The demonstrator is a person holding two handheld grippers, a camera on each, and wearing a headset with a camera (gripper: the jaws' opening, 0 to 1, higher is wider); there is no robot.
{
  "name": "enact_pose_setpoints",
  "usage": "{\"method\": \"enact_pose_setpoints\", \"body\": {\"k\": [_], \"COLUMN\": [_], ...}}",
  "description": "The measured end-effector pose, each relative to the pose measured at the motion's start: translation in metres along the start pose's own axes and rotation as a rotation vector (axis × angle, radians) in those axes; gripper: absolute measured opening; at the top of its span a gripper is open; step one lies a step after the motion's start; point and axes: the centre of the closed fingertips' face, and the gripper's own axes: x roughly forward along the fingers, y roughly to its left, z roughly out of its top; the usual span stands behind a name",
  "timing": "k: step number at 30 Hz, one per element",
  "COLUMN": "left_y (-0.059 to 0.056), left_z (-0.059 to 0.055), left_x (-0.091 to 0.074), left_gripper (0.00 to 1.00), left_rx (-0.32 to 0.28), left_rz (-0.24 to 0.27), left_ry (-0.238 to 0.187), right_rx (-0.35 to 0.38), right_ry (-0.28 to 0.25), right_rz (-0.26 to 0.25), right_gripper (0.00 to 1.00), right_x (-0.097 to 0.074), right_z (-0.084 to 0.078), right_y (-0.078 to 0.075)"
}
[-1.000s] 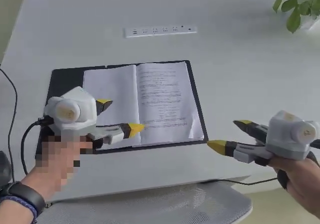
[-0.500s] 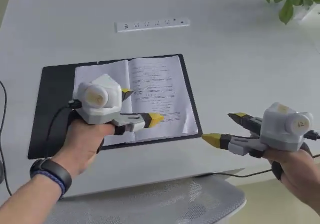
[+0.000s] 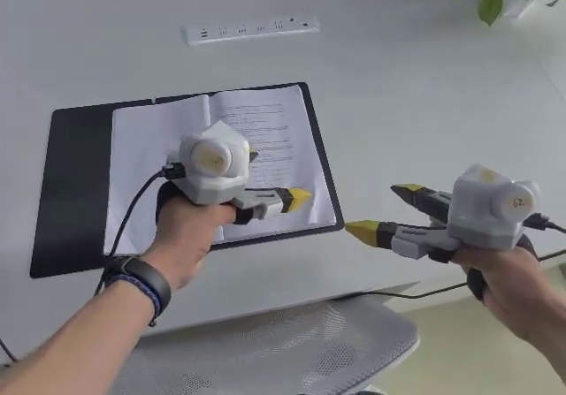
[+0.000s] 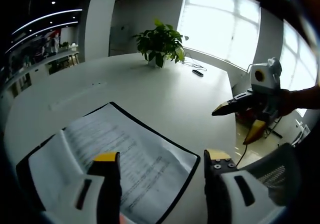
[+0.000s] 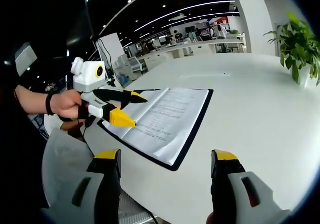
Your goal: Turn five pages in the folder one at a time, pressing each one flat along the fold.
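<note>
The folder [image 3: 75,183] is laid open on the surface [image 3: 398,86], beneath the left hand-held gripper [image 3: 278,178] and just off the tips of the right hand-held gripper [image 3: 378,209]. Both are held spread and nothing is pinched. A page turn appears to be set up: only the top sheet of the right-hand page [image 3: 274,130] should be caught at its free lower corner, carried over, then pressed flat along the fold [image 3: 210,117]. Since a second ago, the left hand-held gripper has been brought from the fold out over that page's lower part, while the right one has been kept beside the folder's edge.
</note>
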Motion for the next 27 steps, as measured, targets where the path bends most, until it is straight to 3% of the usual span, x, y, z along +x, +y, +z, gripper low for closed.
{"method": "enact_pose_setpoints", "body": {"k": [7, 17, 27], "left_y": [0.001, -0.008, -0.013], "left_z": [-0.008, -0.027, -0.048], "left_x": [0.014, 0.040, 0.060], "left_gripper": [0.64, 0.62, 0.63], "left_rx": [0.001, 0.013, 0.072], "left_rz": [0.014, 0.014, 0.071], "left_ry": [0.024, 0.078, 0.139], "right_rx": [0.012, 0.017, 0.045], "right_ry": [0.001, 0.004, -0.021], "right_rz": [0.006, 0.014, 0.013], "right_gripper": [0.70, 0.70, 0.70], "right_x": [-0.001, -0.003, -0.009], "right_z": [0.000, -0.001, 0.003], "right_y": [0.004, -0.001, -0.004]}}
